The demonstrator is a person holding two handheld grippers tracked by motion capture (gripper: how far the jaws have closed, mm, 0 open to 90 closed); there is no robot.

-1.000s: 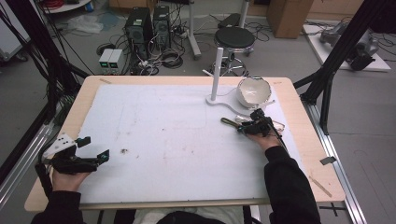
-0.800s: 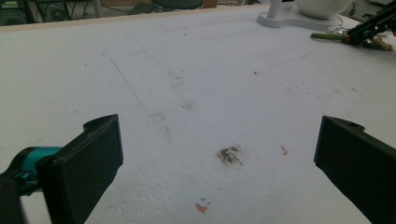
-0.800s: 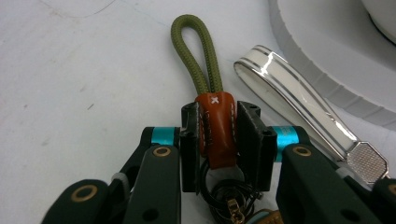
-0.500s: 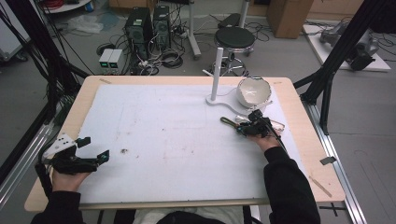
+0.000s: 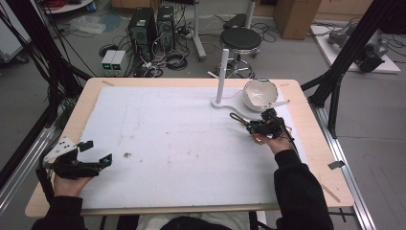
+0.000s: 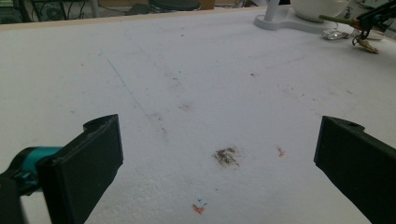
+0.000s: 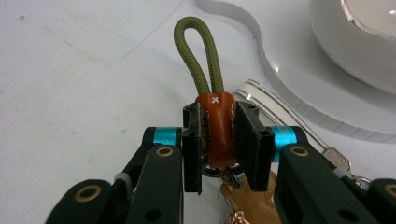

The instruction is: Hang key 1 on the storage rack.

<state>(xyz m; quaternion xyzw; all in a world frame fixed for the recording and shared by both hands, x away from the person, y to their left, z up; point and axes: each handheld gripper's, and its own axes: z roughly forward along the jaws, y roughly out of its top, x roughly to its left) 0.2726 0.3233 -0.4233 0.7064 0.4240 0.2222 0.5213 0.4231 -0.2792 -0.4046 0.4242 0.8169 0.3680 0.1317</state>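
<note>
My right gripper (image 5: 253, 127) (image 7: 218, 140) is shut on a keychain (image 7: 215, 133) at the table's right side, its pads pressing on the brown leather tab. An olive cord loop (image 7: 201, 56) (image 5: 235, 117) sticks out past the jaws, and brass keys (image 7: 243, 198) hang beneath them. The held keychain hovers just above the white mat (image 5: 182, 139), near the stand's base. My left gripper (image 5: 96, 152) (image 6: 224, 172) rests at the front left with its jaws wide open and nothing between them. In the left gripper view the right gripper (image 6: 373, 16) appears far off at the top right.
A white post stand (image 5: 221, 72) with a curved flat base (image 7: 261, 42) rises at the back right. A white bowl (image 5: 260, 93) (image 7: 359, 42) sits beside it. A silver metal piece (image 7: 285, 114) lies by the base. A dark smudge (image 5: 127, 155) (image 6: 226, 156) marks the mat.
The right gripper has lifted slightly with the keychain in it. The left gripper has not moved.
</note>
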